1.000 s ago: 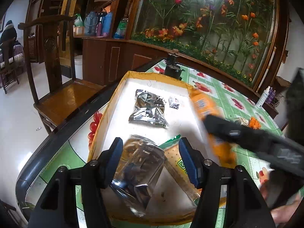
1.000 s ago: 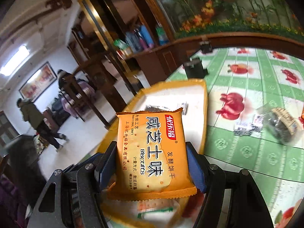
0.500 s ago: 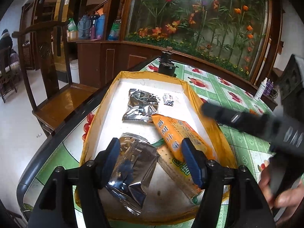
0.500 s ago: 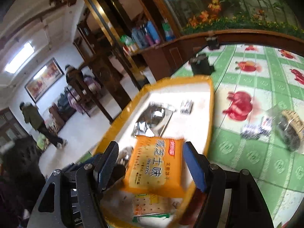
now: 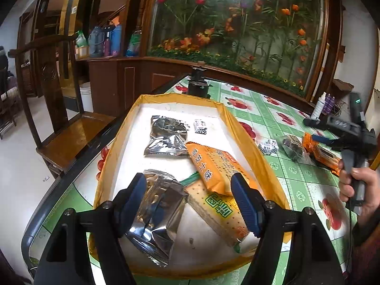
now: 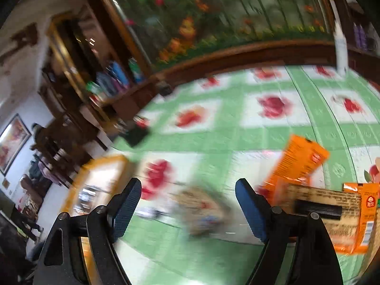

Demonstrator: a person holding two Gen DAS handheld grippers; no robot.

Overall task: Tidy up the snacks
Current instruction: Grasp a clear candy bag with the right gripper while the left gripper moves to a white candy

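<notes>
The yellow-rimmed tray (image 5: 118, 147) holds two silver packets (image 5: 166, 137) (image 5: 154, 213), a small black-and-white candy (image 5: 200, 126), a green-labelled cracker pack (image 5: 220, 211) and the orange biscuit pack (image 5: 213, 166) lying on top of it. My left gripper (image 5: 190, 199) is open and empty above the tray's near end. My right gripper (image 6: 187, 204) is open and empty over the tablecloth, and shows at the right of the left wrist view (image 5: 342, 130). Orange packets (image 6: 299, 163) (image 6: 356, 216) and a blurred round snack (image 6: 204, 211) lie near it.
The table has a green fruit-print cloth (image 5: 285, 123). On it are a dark round snack (image 5: 293, 144), small candies (image 5: 268, 146), a black stand (image 5: 198, 87) and a white bottle (image 5: 319, 105). A wooden chair (image 5: 61, 109) stands left of the table.
My right gripper let go of the orange biscuit pack into the tray, then swung away to the right over the tablecloth. The left gripper stayed open above the tray.
</notes>
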